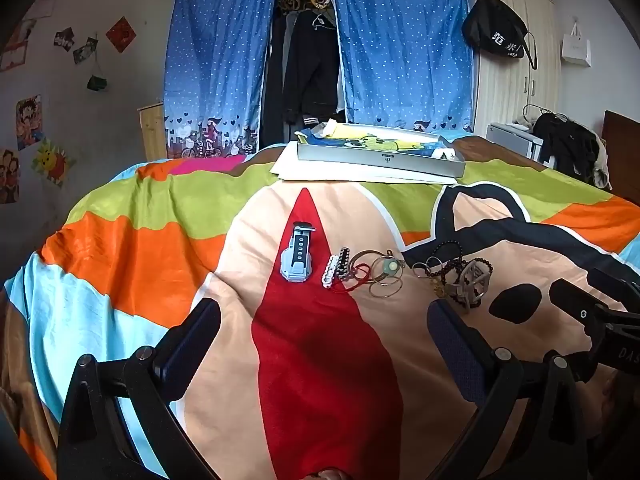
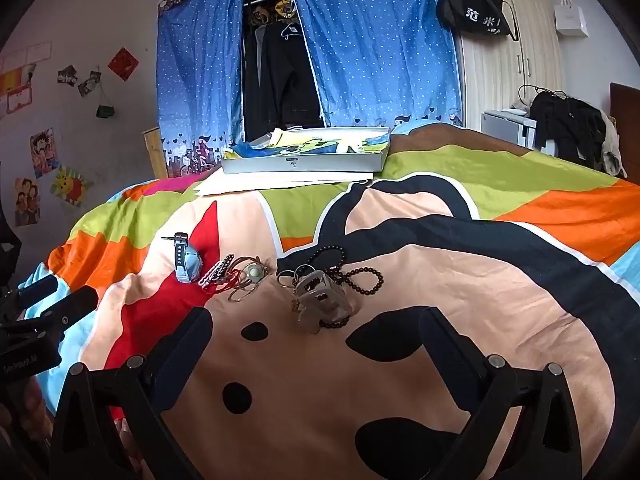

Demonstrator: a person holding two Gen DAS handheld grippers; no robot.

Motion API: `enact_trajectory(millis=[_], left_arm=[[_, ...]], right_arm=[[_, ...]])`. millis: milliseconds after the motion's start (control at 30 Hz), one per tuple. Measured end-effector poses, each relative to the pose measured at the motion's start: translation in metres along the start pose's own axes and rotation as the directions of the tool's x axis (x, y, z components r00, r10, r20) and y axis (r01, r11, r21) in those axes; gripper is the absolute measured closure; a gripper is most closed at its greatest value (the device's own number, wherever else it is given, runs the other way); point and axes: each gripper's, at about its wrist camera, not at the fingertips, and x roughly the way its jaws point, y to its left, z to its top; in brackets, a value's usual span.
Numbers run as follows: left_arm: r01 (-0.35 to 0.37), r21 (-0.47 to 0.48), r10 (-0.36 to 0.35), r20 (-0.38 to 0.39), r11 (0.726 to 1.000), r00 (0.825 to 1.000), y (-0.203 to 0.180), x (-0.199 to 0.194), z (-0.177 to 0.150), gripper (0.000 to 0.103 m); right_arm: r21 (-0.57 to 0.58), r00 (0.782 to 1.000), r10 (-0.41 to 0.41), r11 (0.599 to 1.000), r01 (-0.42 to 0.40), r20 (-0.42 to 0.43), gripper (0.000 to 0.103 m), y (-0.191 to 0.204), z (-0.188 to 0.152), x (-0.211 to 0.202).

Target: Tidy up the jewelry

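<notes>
Jewelry lies in a row on the colourful bedspread. From left: a light-blue watch (image 1: 297, 258) (image 2: 186, 258), a white and black bead bracelet (image 1: 335, 268) (image 2: 218, 271), thin metal bangles with a red cord and a pale green pendant (image 1: 384, 274) (image 2: 250, 276), dark bead bracelets (image 1: 452, 268) (image 2: 360, 278) and a grey hair claw clip (image 1: 474, 280) (image 2: 324, 294). My left gripper (image 1: 324, 328) is open, short of the watch and bangles. My right gripper (image 2: 316, 340) is open too, just short of the clip. Nothing is between either pair of fingers.
A shallow grey box (image 1: 380, 154) (image 2: 304, 160) with cartoon-print contents sits on white paper at the bed's far side. Behind it hang blue curtains (image 1: 216, 64) over a wardrobe. A chair with dark clothes (image 1: 568, 144) stands right.
</notes>
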Motion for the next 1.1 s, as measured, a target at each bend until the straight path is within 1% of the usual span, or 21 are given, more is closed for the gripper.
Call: enact_trajectory(millis=[1100], left_arm=[[0.014,0.024,-0.013,-0.006,1.000,1.000,-0.0047,-0.0022,-0.0022,0.002]], right_arm=[[0.013,1.000,0.005,1.000,-0.005,0.004,0.000,-0.0016,0.0001,-0.0013]])
